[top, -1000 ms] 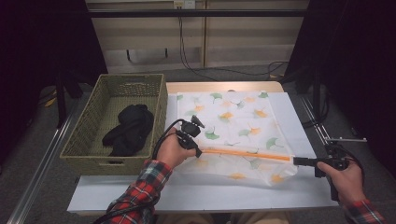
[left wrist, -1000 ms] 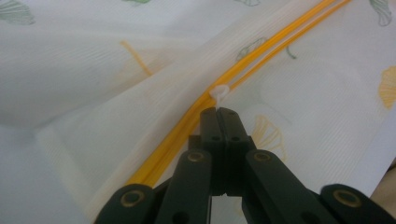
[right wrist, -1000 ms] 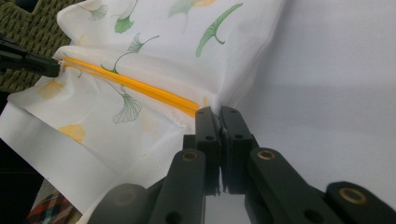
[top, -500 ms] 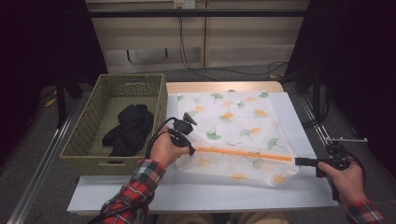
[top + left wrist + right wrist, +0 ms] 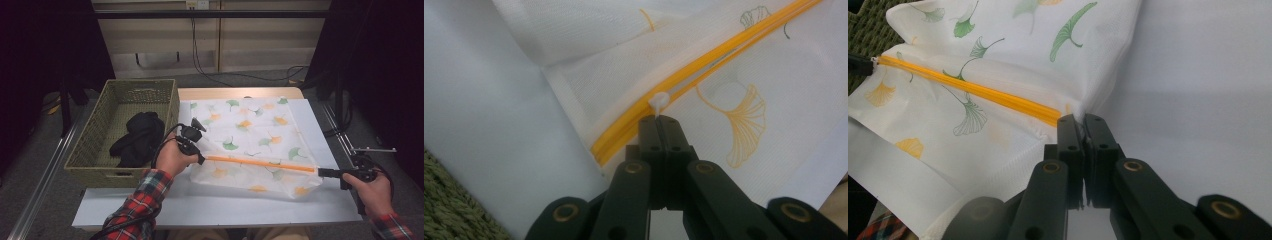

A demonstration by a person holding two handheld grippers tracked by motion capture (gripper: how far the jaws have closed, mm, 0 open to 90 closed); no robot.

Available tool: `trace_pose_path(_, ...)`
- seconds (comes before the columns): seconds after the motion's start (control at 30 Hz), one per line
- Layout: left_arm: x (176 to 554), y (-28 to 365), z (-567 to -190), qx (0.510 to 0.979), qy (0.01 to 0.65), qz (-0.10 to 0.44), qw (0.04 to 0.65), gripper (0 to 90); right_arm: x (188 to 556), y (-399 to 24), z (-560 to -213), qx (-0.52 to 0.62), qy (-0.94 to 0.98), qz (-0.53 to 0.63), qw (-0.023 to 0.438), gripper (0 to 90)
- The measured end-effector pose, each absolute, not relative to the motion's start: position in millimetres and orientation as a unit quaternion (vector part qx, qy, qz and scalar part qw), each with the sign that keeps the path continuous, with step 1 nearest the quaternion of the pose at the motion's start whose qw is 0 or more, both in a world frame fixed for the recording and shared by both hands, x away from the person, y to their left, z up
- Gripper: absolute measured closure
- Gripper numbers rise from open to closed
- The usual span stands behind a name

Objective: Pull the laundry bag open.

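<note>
Basket (image 5: pixel 100 150) blocks left; table (image 5: pixel 240 207) front free.

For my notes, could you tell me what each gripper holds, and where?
Left gripper: the white zipper pull. Right gripper: the laundry bag, at its zipper-end corner.

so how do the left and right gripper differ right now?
The left gripper pinches the small white zipper pull at one end of the orange zipper; the right gripper clamps the white leaf-print mesh bag fabric at the other end. The left sits beside the woven green basket, the right at the table's edge. Both are shut.
</note>
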State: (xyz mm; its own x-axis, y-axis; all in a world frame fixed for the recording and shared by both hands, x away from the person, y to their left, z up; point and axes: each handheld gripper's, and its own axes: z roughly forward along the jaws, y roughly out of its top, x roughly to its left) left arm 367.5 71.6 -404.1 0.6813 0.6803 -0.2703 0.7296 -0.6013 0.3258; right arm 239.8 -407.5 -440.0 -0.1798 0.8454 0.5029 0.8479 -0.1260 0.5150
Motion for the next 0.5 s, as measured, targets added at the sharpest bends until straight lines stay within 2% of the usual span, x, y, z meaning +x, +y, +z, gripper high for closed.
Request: trace_pose_path(0.5, 367.4, 85.1, -399.2, 0.888, 0.404, -0.062, 0.212, 90.0, 240.7, -408.1, -438.7, -0.639, -0.664, -0.388, -0.006, 87.3)
